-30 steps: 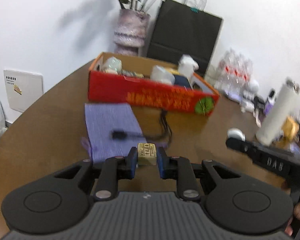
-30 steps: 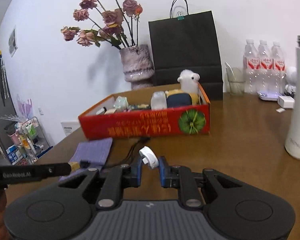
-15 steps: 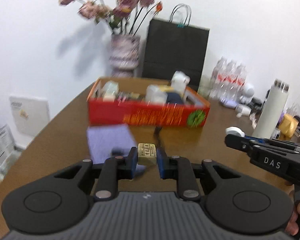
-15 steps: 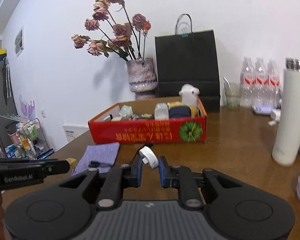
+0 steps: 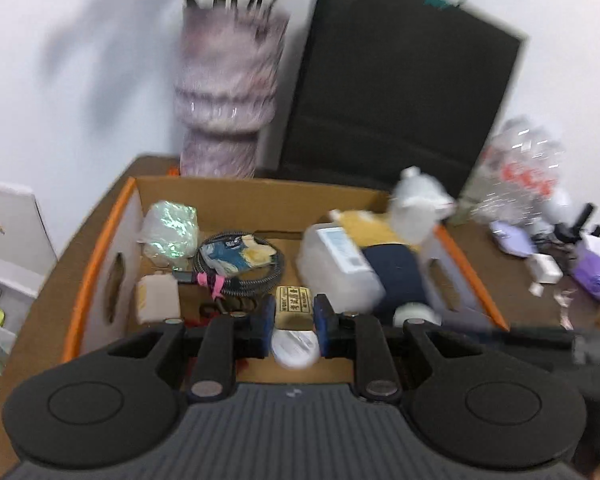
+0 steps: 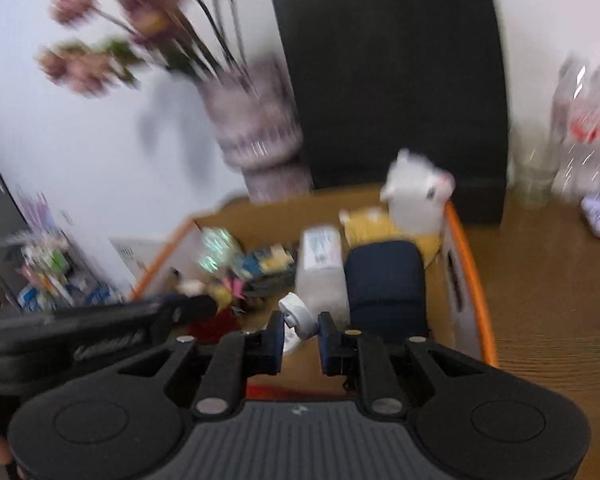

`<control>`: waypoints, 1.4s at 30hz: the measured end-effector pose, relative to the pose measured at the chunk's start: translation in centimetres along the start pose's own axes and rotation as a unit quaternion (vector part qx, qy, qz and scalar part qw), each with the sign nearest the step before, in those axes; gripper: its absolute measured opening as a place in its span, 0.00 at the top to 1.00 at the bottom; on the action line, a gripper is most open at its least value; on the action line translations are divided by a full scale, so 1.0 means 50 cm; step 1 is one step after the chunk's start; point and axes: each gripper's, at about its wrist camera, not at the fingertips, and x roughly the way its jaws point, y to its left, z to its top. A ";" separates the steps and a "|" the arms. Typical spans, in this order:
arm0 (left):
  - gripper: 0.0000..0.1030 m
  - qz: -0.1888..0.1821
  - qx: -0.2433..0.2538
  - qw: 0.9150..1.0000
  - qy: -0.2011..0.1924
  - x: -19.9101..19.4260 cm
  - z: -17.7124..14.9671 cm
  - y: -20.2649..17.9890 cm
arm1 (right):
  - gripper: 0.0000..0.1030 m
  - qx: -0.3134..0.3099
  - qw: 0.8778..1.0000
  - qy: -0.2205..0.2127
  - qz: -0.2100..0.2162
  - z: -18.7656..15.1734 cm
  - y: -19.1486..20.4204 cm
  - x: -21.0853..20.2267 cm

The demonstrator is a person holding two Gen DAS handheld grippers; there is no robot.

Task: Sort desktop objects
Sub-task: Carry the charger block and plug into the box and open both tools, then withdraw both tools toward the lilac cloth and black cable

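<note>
My left gripper (image 5: 294, 314) is shut on a small yellow-brown printed block (image 5: 293, 305) and holds it over the open cardboard box with orange rim (image 5: 100, 248). My right gripper (image 6: 300, 330) is shut on a small white roll (image 6: 298, 314) and also hangs over the box (image 6: 466, 264). The box holds a coiled cable (image 5: 240, 264), a clear plastic container (image 5: 336, 268), a dark blue pouch (image 6: 384, 284), a white plush toy (image 6: 418, 192) and a round white tin (image 5: 294, 347) under the left gripper. The right gripper's arm (image 5: 548, 340) shows at the right of the left wrist view.
A mottled vase (image 5: 228, 96) with dried flowers and a black paper bag (image 5: 396, 80) stand behind the box. Water bottles (image 6: 588, 128) and small clutter (image 5: 560, 248) lie to the right on the brown table (image 6: 548, 280). Both views are motion-blurred.
Both grippers have moved forward from above the table in front of the box to over its inside, still holding their objects. The view now looks down into the box.
</note>
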 end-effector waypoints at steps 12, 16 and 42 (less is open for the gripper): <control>0.46 -0.001 0.003 1.000 -0.003 0.028 0.025 0.061 | 0.69 0.003 0.994 0.106 -0.028 0.035 -0.027 0.142; 0.34 0.013 0.022 0.999 -0.039 -0.056 0.024 0.066 | 0.62 0.002 0.997 0.075 -0.028 0.046 -0.020 0.096; 0.00 0.118 0.021 0.984 -0.131 -0.321 -0.341 0.008 | 0.21 -0.090 0.990 -0.091 -0.066 -0.282 0.025 -0.197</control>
